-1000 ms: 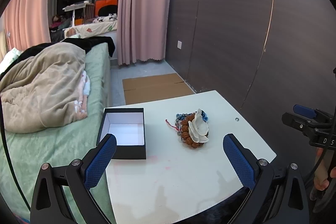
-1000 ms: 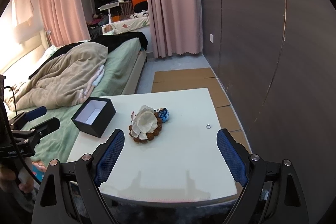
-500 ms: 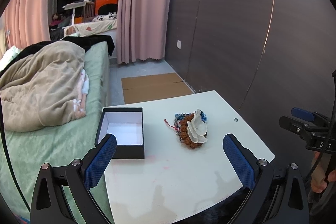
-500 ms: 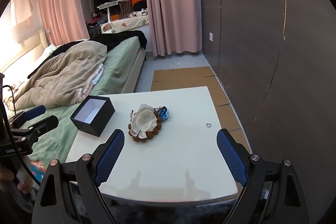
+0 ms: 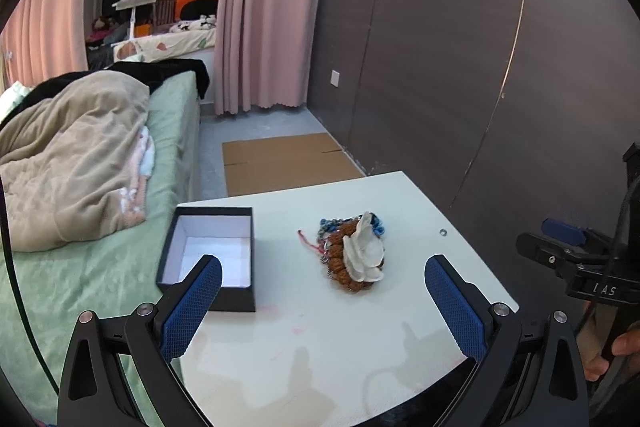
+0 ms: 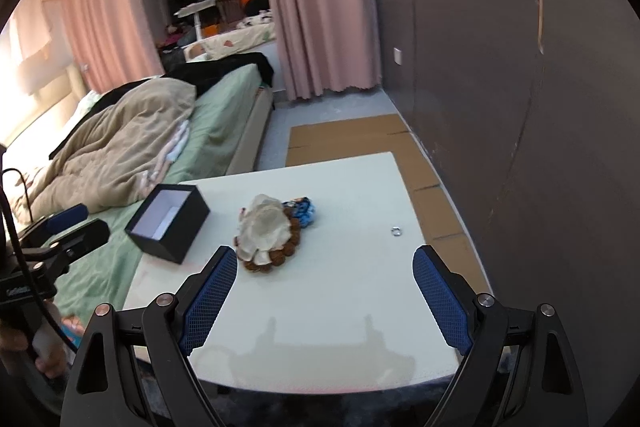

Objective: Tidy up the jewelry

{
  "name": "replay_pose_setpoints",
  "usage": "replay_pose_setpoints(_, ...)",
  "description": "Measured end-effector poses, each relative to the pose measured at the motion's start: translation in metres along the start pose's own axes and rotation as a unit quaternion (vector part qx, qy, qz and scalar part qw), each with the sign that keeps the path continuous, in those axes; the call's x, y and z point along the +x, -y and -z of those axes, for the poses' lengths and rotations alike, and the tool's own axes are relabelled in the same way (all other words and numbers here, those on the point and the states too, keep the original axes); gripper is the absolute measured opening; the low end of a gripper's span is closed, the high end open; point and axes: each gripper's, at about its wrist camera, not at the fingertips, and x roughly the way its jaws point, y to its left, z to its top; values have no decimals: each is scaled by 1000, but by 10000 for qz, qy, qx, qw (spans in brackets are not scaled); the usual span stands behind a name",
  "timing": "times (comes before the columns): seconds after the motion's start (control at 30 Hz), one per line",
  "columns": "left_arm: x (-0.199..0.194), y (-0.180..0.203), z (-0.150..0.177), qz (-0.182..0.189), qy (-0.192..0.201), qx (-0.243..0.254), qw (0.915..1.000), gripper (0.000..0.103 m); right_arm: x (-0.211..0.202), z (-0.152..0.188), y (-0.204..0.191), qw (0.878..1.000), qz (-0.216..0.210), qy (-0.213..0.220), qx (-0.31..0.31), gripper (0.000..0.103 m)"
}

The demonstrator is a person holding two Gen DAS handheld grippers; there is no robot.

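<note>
Ring (image 6: 396, 231) clearer from right wrist, box (image 5: 211, 259) interior from left

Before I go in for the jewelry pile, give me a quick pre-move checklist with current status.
1. Left gripper open, nothing held: ok.
2. Right gripper open, nothing held: ok.
3. Black box lid off, white inside clear: ok.
4. Jewelry pile in the open on the white table, apart from the box: ok.
5. Pieces in the pile separable, shell piece over brown beads: cannot tell.
6. Small ring lying alone toward the table's right edge: ok.
</note>
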Motion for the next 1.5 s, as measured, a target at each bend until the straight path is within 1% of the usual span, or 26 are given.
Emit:
replay_pose_setpoints(0.07, 6, 2, -3, 20, -11, 0, 10000, 101, 5, -2, 8, 9999, -21, -14, 118, 90)
replay_pose_setpoints(0.13, 12, 3, -6, 72, -33, -19, 10000, 101, 12, -4, 16, 9997, 73, -64, 235, 90)
replay_pose_setpoints(0.23, 25, 6, -11, 150, -106, -49, 9998, 101, 18, -6, 26, 9993, 50, -82, 366, 90)
replay_pose_setpoints(0.3, 34, 8, -13, 287, -176, -36, 9994, 98, 24, -9, 31, 9990, 140, -116, 414, 90)
replay_pose_setpoints(0.37, 45, 10, -15, 323, -230, -16, 9992, 98, 31, -11, 36, 9986, 165, -166, 472, 90)
replay_pose_setpoints(0.43, 58, 10, -17, 329, -332, -47, 9989, 94, 41, -13, 44, 9979, 123, -274, 578, 90)
replay_pose_setpoints(0.5, 73, 11, -18, 411, -505, -102, 9978, 83, 51, -14, 50, 9970, 33, -385, 670, 90)
replay_pose_setpoints(0.57, 86, 12, -17, 452, -632, -130, 9969, 79, 61, -13, 55, 9965, -16, -422, 726, 90)
replay_pose_setpoints(0.63, 99, 14, -16, 493, -719, -124, 9961, 75, 73, -11, 61, 9954, -89, -558, 770, 90)
replay_pose_setpoints(0.67, 106, 16, -16, 541, -772, -99, 9955, 72, 79, -10, 64, 9947, -156, -602, 818, 90)
replay_pose_setpoints(0.73, 115, 20, -16, 579, -863, -71, 9946, 67, 89, -8, 71, 9937, -149, -635, 911, 89)
replay_pose_setpoints(0.77, 122, 22, -16, 631, -935, -50, 9936, 64, 95, -7, 75, 9932, -121, -682, 936, 87)
replay_pose_setpoints(0.8, 126, 25, -15, 663, -975, -26, 9930, 61, 99, -7, 77, 9928, -165, -712, 951, 83)
replay_pose_setpoints(0.87, 136, 29, -12, 679, -1047, 57, 9922, 59, 107, -6, 81, 9922, -299, -754, 949, 77)
replay_pose_setpoints(0.93, 145, 31, -10, 634, -1131, 109, 9915, 51, 119, -5, 83, 9918, -291, -849, 908, 71)
replay_pose_setpoints(1.0, 155, 32, -7, 640, -1262, 165, 9898, 38, 132, -3, 85, 9907, -282, -1018, 860, 56)
replay_pose_setpoints(1.03, 159, 33, -6, 638, -1321, 193, 9890, 34, 140, -2, 86, 9895, -329, -1127, 848, 52)
replay_pose_setpoints(1.07, 162, 33, -4, 620, -1380, 209, 9883, 26, 144, -2, 86, 9889, -380, -1170, 834, 46)
replay_pose_setpoints(1.1, 166, 32, -2, 617, -1429, 216, 9876, 17, 148, -2, 86, 9887, -415, -1186, 814, 43)
replay_pose_setpoints(1.13, 169, 32, -1, 612, -1456, 225, 9872, 12, 151, -2, 85, 9887, -398, -1212, 783, 43)
replay_pose_setpoints(1.17, 171, 32, -1, 600, -1481, 233, 9869, 3, 155, -2, 85, 9892, -347, -1219, 734, 42)
replay_pose_setpoints(1.2, 171, 31, 0, 593, -1474, 242, 9870, 2, 157, -1, 86, 9898, -292, -1210, 696, 41)
replay_pose_setpoints(1.33, 161, 28, -6, 701, -1244, 192, 9896, 0, 168, -1, 88, 9902, -80, -1250, 618, 35)
replay_pose_setpoints(1.4, 156, 24, -11, 754, -1119, 118, 9908, 0, 173, -1, 88, 9902, 4, -1281, 561, 28)
replay_pose_setpoints(1.43, 153, 22, -14, 766, -1052, 99, 9915, 0, 177, -1, 86, 9897, 60, -1334, 518, 27)
replay_pose_setpoints(1.5, 150, 19, -19, 778, -978, 71, 9921, 0, 178, -2, 82, 9906, 211, -1300, 360, 26)
